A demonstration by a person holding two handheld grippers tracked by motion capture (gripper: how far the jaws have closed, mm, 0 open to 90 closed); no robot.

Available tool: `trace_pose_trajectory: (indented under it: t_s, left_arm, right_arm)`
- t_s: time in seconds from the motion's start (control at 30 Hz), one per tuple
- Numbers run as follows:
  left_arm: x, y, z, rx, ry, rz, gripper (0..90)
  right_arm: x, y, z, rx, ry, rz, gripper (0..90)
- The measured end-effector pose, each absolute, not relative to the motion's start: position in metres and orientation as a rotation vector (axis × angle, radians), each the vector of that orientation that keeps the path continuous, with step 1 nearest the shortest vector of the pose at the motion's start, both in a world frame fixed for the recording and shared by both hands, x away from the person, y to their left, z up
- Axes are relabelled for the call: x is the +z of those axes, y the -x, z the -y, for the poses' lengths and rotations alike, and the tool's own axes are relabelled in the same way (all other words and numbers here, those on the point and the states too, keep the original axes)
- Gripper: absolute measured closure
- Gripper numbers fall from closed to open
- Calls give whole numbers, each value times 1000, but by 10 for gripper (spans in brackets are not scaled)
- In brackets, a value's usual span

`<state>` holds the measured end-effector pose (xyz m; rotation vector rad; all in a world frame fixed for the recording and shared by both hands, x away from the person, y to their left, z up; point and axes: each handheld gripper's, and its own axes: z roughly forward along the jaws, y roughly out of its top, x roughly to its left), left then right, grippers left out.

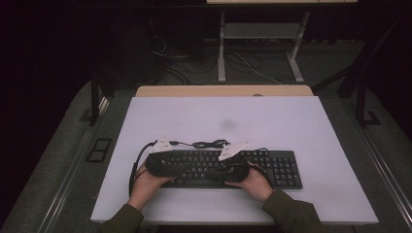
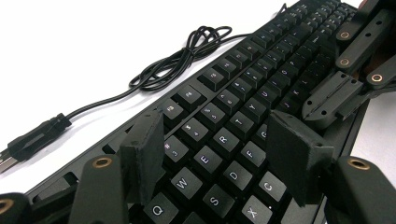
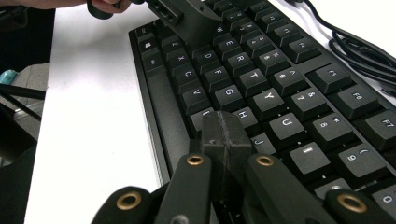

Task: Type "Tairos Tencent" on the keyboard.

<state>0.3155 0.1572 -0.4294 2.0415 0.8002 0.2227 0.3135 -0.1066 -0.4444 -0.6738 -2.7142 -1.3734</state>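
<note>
A black keyboard point(image 1: 277, 170) lies on the white table top point(image 1: 218, 121) near its front edge. Its black cable point(image 2: 187, 60) coils behind it and ends in a USB plug point(image 2: 32, 140). My left gripper point(image 1: 180, 167) lies low over the keyboard's left end, open, its pads point(image 2: 144, 154) standing over the E, R, D and F keys point(image 2: 224, 140) and gripping nothing. My right gripper point(image 1: 210, 170) faces it from the right and is shut, with its pads point(image 3: 225, 135) pressed together over the H and J keys and nothing between them. The two gripper tips are close but apart.
A person's hands and green sleeves point(image 1: 291, 213) come in from the bottom edge. Bare table top lies behind the keyboard and on both sides. Beyond the wooden far edge point(image 1: 223, 91) are a dark floor, cables and a desk frame point(image 1: 262, 34).
</note>
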Motion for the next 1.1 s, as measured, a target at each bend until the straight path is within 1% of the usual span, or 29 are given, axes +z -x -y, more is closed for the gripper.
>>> trace_pose_trajectory:
  t_s: [0.03,0.1,0.23,0.33,0.6,0.87,1.03,1.1]
  left_arm:
    - [-429,-316,-157,223,-2042,-800,374]
    - [-429,-316,-157,223,-2041,-801,377]
    - [-429,-316,-157,221,-2039,-801,393]
    - [-429,-317,-156,216,-2042,-792,426]
    - [-429,-318,-149,185,-2061,-762,592]
    - [-426,-321,-142,157,-2090,-715,802]
    - [-427,-322,-136,143,-2090,-701,886]
    - [-427,-323,-134,136,-2088,-699,892]
  right_arm:
    - [-444,-314,107,-1382,675,2706,891]
    - [-443,-314,108,-1396,678,2696,853]
    - [-442,-316,111,-1423,691,2671,748]
    - [-440,-317,115,-1453,709,2650,659]
    - [-436,-320,128,-1506,746,2617,482]
    - [-436,-321,139,-1565,783,2596,316]
    - [-434,-320,146,-1582,794,2582,265]
    - [-433,-320,149,-1593,794,2577,253]
